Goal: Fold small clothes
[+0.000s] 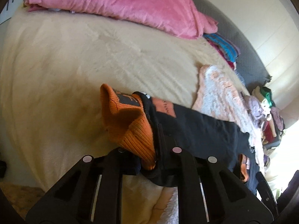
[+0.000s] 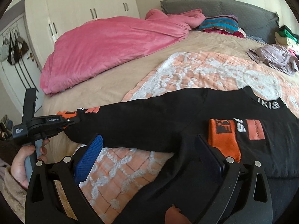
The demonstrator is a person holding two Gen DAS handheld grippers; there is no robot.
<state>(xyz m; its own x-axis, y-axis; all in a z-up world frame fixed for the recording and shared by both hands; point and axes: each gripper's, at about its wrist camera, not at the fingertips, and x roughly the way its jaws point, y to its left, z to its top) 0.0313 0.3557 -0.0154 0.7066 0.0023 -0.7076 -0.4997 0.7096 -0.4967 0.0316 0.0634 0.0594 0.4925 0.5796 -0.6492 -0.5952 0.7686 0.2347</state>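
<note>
Knitwear, soft and light: the black sweatshirt with orange ribbed cuffs [image 2: 168, 123] lies on the peach-and-white tufted blanket [image 2: 214, 71]. The left gripper [image 1: 156, 156] pinches one orange cuff [image 1: 129, 127], at nine o'clock in the right view. The right gripper [image 2: 149, 160] hovers wide apart; I judge the limp cloth best gripped at cuff or hem.

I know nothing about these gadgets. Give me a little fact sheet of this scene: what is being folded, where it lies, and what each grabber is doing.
garment: black sweater with orange cuffs
surface: peach-and-white patterned blanket on a bed
left gripper: shut on the orange cuff of one sleeve, stretched out to the side
right gripper: open, jaws spread over the sweater's body, gripping nothing
other cuff: lying across the sweater's chest
nearby: pink duvet, loose clothes pile
</note>
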